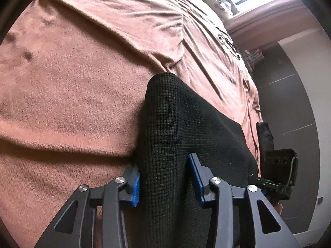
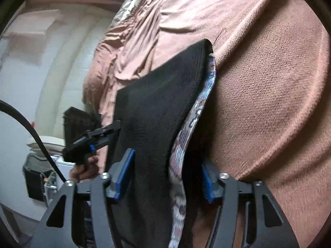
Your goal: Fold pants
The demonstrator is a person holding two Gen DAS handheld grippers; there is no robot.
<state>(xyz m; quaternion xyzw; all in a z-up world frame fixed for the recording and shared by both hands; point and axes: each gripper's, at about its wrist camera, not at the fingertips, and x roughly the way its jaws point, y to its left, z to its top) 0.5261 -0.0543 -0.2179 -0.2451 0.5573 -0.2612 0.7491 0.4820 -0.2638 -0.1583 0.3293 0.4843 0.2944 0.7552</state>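
Black knit pants (image 1: 175, 124) lifted off a bed spread with a brown fleece blanket (image 1: 62, 103), gathered into a doubled hanging panel and not yet laid down as a folded stack; judged from this, a lengthwise fold is in hand, while the crosswise folds, the smoothing and the final placing appear left to do; the garment hangs near the bed's side edge, where the blanket meets the rumpled pink sheet (image 1: 206, 41) and the grey floor (image 1: 293, 103) beyond; left gripper (image 1: 165, 180): jaws partway apart with the cloth bunched between them, the blue pad (image 1: 136, 188) on the blanket side touching the fabric, the opposite pad lying against the cloth, though whether they truly pinch cannot be told; right gripper (image 2: 165, 179): jaws likewise partway apart, straddling the black panel together with a pale patterned inner layer (image 2: 196, 111), perhaps a lining or waistband; its near pad (image 2: 124, 171) lies at the cloth, the far pad is half hidden behind the fabric, so a firm clamp cannot be confirmed; a hand (image 2: 84, 169) grasps the left tool's handle, seen from the right wrist view
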